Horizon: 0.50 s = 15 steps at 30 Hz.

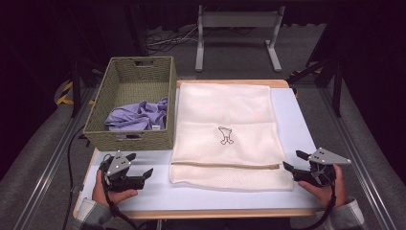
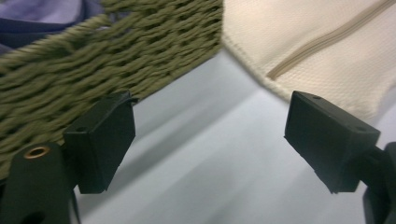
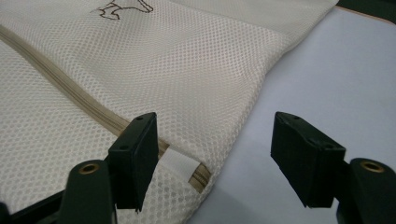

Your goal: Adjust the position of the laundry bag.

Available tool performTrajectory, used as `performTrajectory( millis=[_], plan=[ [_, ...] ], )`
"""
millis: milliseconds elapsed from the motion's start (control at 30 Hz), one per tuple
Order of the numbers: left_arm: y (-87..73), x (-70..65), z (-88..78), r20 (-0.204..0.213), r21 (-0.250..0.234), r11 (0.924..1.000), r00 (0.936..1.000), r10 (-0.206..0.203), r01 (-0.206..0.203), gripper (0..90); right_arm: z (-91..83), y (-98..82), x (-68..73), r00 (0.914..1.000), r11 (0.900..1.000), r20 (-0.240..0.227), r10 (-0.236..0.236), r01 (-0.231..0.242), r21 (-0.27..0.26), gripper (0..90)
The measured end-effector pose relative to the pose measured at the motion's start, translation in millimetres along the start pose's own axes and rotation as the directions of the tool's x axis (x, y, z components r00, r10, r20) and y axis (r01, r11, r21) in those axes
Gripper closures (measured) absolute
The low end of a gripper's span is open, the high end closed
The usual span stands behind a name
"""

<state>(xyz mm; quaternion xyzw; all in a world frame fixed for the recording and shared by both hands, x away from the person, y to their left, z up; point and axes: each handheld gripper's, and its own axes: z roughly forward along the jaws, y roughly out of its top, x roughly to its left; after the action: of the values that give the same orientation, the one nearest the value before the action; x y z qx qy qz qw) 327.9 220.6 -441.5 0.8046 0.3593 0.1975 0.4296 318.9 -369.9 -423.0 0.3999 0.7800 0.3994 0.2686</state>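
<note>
A person sits at a white table (image 1: 148, 191) holding a two-jaw gripper in each hand. A cream mesh laundry bag (image 1: 225, 129) lies flat in the middle of the table, its zipper (image 1: 225, 166) running across near the edge closest to the person. A woven green basket (image 1: 98, 129) stands just left of the bag, touching or nearly touching it, with a lilac garment (image 1: 139, 116) bunched inside.

The right gripper (image 1: 293, 162) rests low at the bag's near right corner, jaws wide apart and holding nothing. In the right gripper view, the zipper's end with its small white tab (image 3: 180, 165) lies just beside the left-hand jaw, and bare table shows between the jaws. The left gripper (image 1: 141, 165) sits on the table in front of the basket, a little apart from the bag's near left corner, jaws also wide and empty; its own view shows basket weave behind one jaw and the bag's corner (image 2: 280, 88) behind the other.

The likely trouble comes from the mesh being thin and lying flat. If the jaws close on the corner, they may pinch both layers together, so the bag would stay shut. They may also slide off the fabric altogether, or drag the whole bag sideways, since the other gripper is not pinning it. The zipper tab is small and easy to miss.
</note>
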Motion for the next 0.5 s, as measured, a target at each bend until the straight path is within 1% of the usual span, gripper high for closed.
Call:
performTrajectory(
  millis=[100, 133, 200, 300, 400, 433, 467, 500],
  plan=[
    [0.7, -0.7, 0.4, 0.003, -0.001, 1.0000, 1.0000, 0.000, 0.000, 19.3, -1.8, -0.6, -0.7, 1.0000, 1.000, 0.003, 0.007, -0.007, -0.004, 33.3],
    [0.8, -0.8, 0.3, -0.001, 0.001, 1.0000, 1.0000, 0.008, -0.008, 19.4, -2.2, -0.8, -0.7, 1.0000, 1.000, 0.007, 0.007, -0.007, -0.003, 33.4],
    [0.6, -2.2, 0.5, 0.007, 0.006, 1.0000, 1.0000, 0.004, -0.004, 20.5, -1.6, -0.9, -0.4, 0.9999, 1.000, 0.007, 0.007, -0.007, 0.000, 33.5],
    [1.7, -3.6, 1.5, 0.017, 0.010, 0.9997, 0.9996, 0.024, -0.024, 22.4, -0.6, -0.3, 0.6, 1.0000, 1.000, 0.008, 0.004, -0.005, 0.006, 34.4],
    [3.1, -7.2, 3.8, 0.031, 0.023, 0.9991, 0.9989, 0.035, -0.035, 25.2, -0.2, 0.2, 1.7, 1.0000, 1.000, 0.005, -0.002, 0.002, 0.011, 37.6],
    [3.5, -8.7, 4.5, 0.036, 0.034, 0.9987, 0.9987, 0.036, -0.038, 26.7, -0.2, 0.5, 1.8, 1.0000, 1.000, 0.001, 0.002, -0.002, 0.010, 40.8],
    [3.6, -10.3, 5.6, 0.043, 0.046, 0.9983, 0.9985, 0.033, -0.035, 29.1, -0.4, 0.8, 1.8, 1.0000, 1.000, 0.002, 0.005, -0.005, 0.011, 42.3],
    [3.9, -11.2, 6.9, 0.056, 0.048, 0.9980, 0.9977, 0.038, -0.041, 30.0, -0.3, 0.9, 2.0, 0.9999, 1.000, 0.011, 0.008, -0.008, 0.013, 44.1]
  ],
)
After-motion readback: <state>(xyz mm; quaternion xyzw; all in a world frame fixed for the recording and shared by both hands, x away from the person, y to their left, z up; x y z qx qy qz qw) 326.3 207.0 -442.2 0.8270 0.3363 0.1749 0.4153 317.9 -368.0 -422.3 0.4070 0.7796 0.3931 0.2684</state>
